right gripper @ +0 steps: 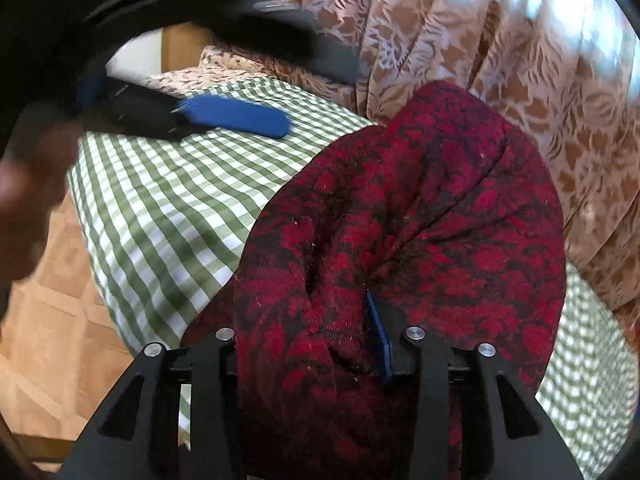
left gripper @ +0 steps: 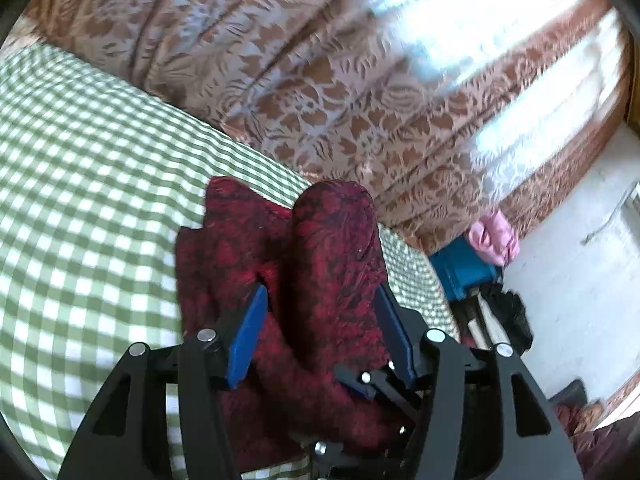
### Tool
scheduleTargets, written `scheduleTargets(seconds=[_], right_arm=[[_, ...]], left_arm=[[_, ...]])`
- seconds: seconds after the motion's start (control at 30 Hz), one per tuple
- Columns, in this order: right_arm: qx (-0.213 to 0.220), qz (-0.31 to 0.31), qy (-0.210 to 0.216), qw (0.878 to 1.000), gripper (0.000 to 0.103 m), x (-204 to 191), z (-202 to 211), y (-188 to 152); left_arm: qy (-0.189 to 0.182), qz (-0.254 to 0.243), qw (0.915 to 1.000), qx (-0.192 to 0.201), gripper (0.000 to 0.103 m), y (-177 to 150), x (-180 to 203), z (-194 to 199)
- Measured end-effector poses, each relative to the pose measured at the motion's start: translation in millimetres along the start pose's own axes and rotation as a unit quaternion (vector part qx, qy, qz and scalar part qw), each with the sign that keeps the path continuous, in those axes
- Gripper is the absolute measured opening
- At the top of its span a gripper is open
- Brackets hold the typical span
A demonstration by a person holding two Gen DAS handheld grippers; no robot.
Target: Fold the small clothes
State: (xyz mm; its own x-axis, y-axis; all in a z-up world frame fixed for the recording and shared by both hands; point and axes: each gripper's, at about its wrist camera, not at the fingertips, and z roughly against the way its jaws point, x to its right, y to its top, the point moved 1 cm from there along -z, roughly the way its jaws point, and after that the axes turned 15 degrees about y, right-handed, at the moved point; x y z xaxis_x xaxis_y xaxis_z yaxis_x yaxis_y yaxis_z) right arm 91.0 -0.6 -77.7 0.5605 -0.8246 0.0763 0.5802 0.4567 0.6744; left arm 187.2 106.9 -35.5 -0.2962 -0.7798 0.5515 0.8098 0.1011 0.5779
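A dark red patterned garment [left gripper: 332,248] lies bunched on the green-and-white checked cloth [left gripper: 80,184] of the bed. In the left wrist view a rolled fold of it stands between my left gripper's [left gripper: 320,290] blue fingers [left gripper: 248,336], which are spread apart and do not clamp it. From the right wrist view one blue finger [right gripper: 236,116] of that gripper hovers bare over the checked cloth [right gripper: 168,200]. My right gripper [right gripper: 304,296] is shut on the garment [right gripper: 420,208], which humps up over it. Its right pad [right gripper: 378,340] shows against the cloth; the left finger is buried under it.
A brown leaf-patterned curtain [left gripper: 320,80] hangs close behind the bed, bright with window light. A blue box [left gripper: 460,268] with a pink bundle [left gripper: 494,236] stands by the white wall at the right. Wooden parquet floor [right gripper: 48,320] lies left of the bed; a blurred hand [right gripper: 20,200] is at that edge.
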Motion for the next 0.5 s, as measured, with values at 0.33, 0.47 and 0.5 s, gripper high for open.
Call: scheduleTargets(seconds=[0.33,0.47,0.5], right_arm=[[0.055,0.021,0.049,0.997,0.077,-5.7,27.7,-5.2],[0.08,-0.01,0.145,0.986,0.078,12.3,71.7,-12.8],[0.089,-0.035,0.183,0.978,0.078,24.6,87.7,-17.8]], left_arm=[[0.053,-0.079,0.9933,-0.066,0.014,19.9,46.0,-44.2],[0.076,-0.101,0.9899,-0.064,0.014,22.7,55.0,-29.2],[0.082,-0.104,0.9891,-0.064,0.014,23.7,55.6,-25.2]])
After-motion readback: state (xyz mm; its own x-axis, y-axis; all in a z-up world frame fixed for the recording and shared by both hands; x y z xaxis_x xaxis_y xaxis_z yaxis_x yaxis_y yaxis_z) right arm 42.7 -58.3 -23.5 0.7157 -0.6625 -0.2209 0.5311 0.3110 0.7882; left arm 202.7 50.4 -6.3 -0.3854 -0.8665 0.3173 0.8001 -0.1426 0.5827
